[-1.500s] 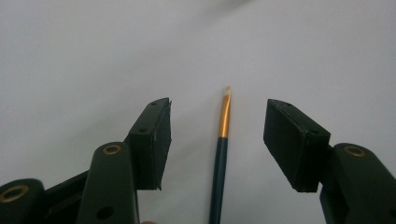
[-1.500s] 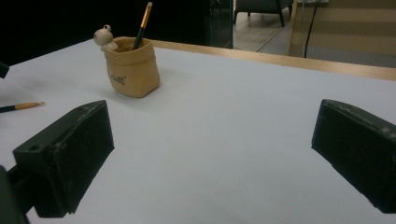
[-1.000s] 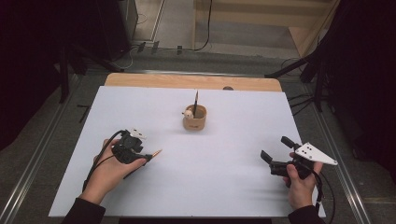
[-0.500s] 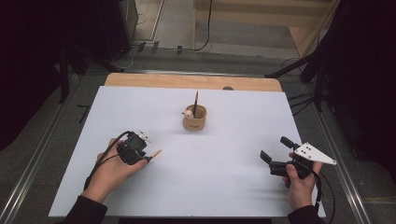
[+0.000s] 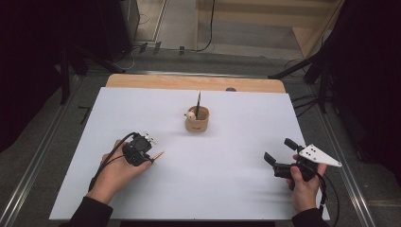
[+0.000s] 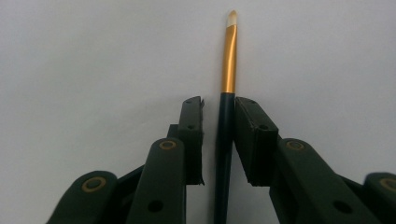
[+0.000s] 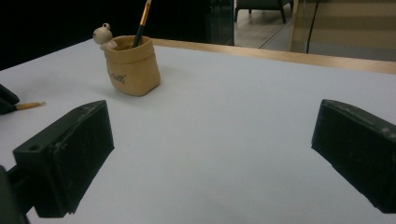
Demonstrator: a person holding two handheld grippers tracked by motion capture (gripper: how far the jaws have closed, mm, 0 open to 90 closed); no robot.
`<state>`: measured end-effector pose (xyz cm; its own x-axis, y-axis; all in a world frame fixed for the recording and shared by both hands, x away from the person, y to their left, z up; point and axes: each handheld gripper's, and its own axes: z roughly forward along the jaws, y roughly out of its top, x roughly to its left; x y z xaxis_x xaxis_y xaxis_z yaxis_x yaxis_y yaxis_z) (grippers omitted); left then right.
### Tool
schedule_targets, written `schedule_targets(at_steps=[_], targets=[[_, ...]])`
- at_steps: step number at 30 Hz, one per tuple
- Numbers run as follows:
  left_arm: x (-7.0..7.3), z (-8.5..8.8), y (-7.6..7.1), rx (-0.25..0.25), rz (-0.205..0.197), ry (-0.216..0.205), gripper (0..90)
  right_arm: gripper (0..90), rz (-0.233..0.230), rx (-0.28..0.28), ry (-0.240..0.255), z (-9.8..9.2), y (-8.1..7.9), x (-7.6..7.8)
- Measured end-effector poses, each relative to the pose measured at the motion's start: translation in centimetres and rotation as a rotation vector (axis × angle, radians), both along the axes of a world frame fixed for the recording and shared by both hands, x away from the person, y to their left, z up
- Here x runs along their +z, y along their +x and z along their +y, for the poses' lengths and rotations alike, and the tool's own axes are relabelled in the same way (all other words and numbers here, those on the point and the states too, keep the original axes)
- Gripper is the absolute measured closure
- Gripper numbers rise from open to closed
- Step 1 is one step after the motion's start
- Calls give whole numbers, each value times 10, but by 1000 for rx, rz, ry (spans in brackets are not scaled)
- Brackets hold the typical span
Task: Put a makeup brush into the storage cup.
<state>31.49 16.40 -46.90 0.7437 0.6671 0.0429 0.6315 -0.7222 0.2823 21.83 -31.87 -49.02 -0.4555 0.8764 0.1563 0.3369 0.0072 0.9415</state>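
Your left hand-held gripper (image 6: 218,140) has just been closing around the paintbrush (image 6: 227,98), one pad not yet touching; lift early and it slips. Right hand-held gripper (image 7: 210,154) gapes empty.

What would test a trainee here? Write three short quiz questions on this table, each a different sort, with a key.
1. True or false: the right hand-held gripper holds something.
2. What stands in the tan pouch? A a brush; B scissors; C a spoon.
3. What lies between the jaws of the left hand-held gripper?

Key: 1 false, its jaws are open and empty. 2 A. 3 the paintbrush; the jaws have just been closing on it, with a gap at one pad.
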Motion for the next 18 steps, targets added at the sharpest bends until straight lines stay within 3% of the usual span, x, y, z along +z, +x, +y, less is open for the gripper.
schedule_targets(at_steps=[9,14,18], targets=[[-1,1,8,-5,56,-12,838,0,3,1,6,0,1,0],[0,2,8,-23,51,-16,844,0,3,7,1,2,1,-1],[0,7,9,-25,51,-51,845,0,3,7,2,2,1,-1]])
